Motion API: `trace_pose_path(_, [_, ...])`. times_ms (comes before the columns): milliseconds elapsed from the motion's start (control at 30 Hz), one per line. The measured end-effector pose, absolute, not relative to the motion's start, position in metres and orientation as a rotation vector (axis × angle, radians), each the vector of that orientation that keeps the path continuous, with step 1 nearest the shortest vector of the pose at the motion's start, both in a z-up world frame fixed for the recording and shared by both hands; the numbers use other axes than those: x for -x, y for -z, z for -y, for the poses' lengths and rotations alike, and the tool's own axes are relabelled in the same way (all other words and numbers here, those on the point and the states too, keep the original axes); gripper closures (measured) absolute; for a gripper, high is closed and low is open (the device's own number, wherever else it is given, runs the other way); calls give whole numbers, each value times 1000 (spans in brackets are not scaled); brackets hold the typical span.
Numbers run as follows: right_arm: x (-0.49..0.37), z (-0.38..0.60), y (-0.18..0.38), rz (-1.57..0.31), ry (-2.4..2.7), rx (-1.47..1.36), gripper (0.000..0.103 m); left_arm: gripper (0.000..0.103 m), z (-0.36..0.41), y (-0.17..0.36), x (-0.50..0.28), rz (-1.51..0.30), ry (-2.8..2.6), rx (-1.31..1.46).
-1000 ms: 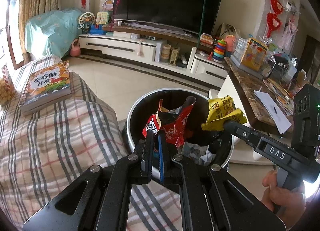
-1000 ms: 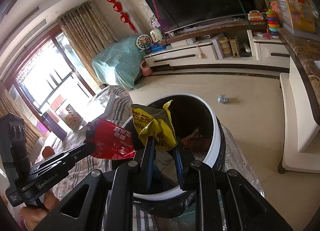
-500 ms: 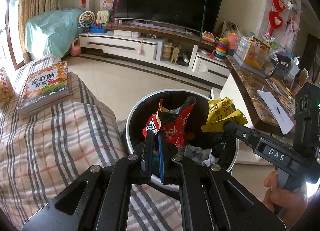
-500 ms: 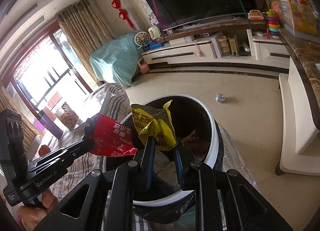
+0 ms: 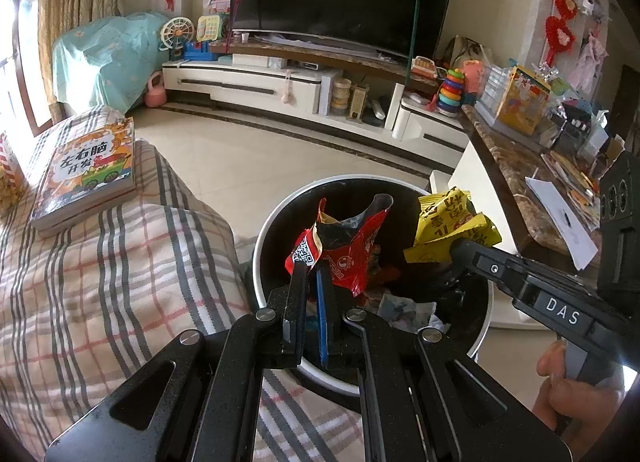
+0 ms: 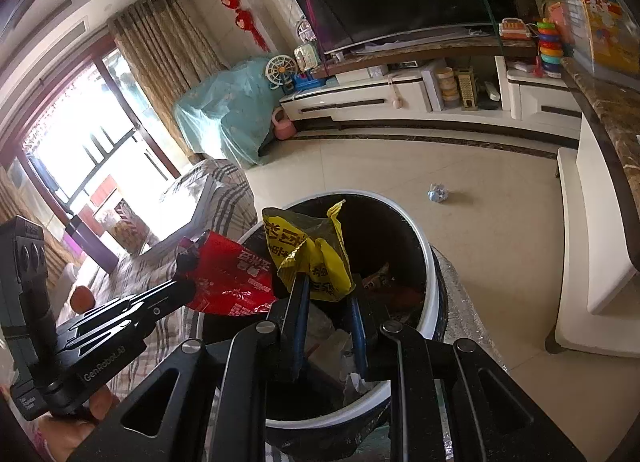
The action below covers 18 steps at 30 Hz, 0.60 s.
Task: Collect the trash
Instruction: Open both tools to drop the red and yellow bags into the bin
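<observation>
Wrappers hang over the open bin (image 5: 276, 221), ready to drop: left gripper (image 5: 314, 262) jaws clamped on the red wrapper (image 5: 348, 250), right gripper (image 6: 326, 286) jaws on the yellow wrapper (image 6: 316, 258).

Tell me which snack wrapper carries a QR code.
The red wrapper in the left gripper, held over the trash bin. The yellow wrapper in the right gripper shows only black lettering.

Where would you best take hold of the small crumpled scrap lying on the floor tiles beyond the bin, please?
Grip the crumpled scrap across its raised middle, coming straight down from above. It sits as a small, bunched lump on the bare floor, apart from the bin and the cabinet, so nothing crowds it; its low edges look hard to get under from the side.
</observation>
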State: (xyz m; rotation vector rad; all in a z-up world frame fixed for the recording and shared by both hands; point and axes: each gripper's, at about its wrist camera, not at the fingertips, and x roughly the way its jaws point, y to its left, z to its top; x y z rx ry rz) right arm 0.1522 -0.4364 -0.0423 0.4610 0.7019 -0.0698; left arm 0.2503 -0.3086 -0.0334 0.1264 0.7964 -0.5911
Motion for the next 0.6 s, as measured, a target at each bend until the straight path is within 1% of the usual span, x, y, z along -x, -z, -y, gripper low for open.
trace_pose_path(600, [-158, 438, 44, -712, 77, -453, 83, 98, 314, 33, -257, -807, 587, -132])
